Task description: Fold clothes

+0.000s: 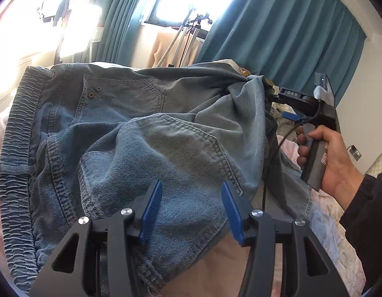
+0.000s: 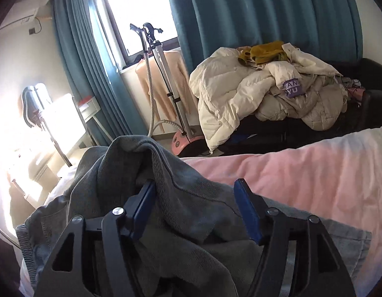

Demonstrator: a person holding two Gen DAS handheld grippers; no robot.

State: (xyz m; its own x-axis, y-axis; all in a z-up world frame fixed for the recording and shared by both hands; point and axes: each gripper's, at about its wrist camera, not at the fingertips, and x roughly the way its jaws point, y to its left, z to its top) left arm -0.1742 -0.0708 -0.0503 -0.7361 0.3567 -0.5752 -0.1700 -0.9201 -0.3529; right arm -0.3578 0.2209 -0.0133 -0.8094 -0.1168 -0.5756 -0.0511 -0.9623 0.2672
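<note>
The left gripper is seen with its blue pads spread apart over the denim, nothing pinched between them — the cloth lies beneath the fingers, not in them. The right gripper is likewise spread: a raised ridge of the fabric stands between its jaws, brushing the left pad, but no squeeze is shown, and the right pad stands clear of it. The jeans are spread in a rumpled heap on the bed, the elastic waistband turned to the left edge of the left view and a back pocket facing up; one leg is thrown across the seat, its cloth bunched toward the right hand, which is wrapped around the handle of its tool. Beyond the bed, a garment steamer is seen by the window, and a pile of pale jackets is heaped on a dark sofa before the teal curtains.

The step in hand is judged to be the end of a first fold — a leg brought over and let go. For the next move, the bunched ridge would need to be flattened, and a fresh hold taken at a hem or the waistband so the halves can be laid flush.
</note>
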